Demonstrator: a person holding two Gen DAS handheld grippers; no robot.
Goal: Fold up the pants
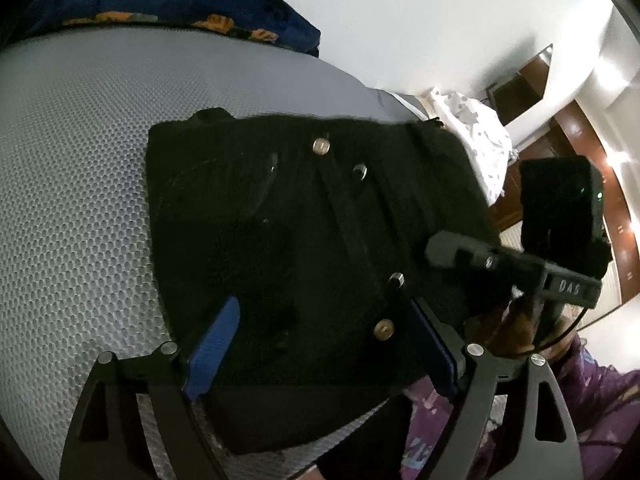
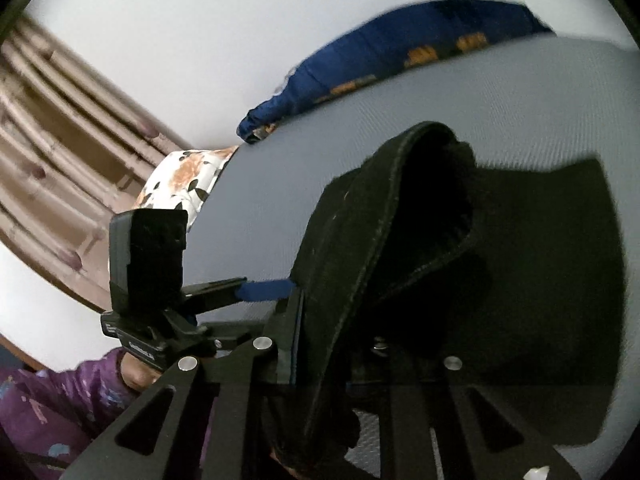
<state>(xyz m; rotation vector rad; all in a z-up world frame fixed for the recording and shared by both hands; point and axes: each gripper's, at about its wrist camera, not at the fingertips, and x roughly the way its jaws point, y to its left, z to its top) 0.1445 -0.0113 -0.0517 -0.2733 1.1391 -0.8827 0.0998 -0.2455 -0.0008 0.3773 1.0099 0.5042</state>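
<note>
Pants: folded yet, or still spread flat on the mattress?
Partly folded. The black pants lie bunched on the grey mattress; the right gripper holds a hem edge lifted and curling over. Left gripper open.

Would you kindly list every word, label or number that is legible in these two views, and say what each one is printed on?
"DAS" – raised letters on the black mount of the right gripper, under its camera, seen in the left wrist view.
White lettering on the left gripper mount, in the right wrist view: too blurred to read.
The black pants, their metal buttons and the grey mattress: no readable text.

pants [image 1: 288, 216] on mattress [image 1: 80, 184], pillow [image 1: 160, 4] behind
</note>
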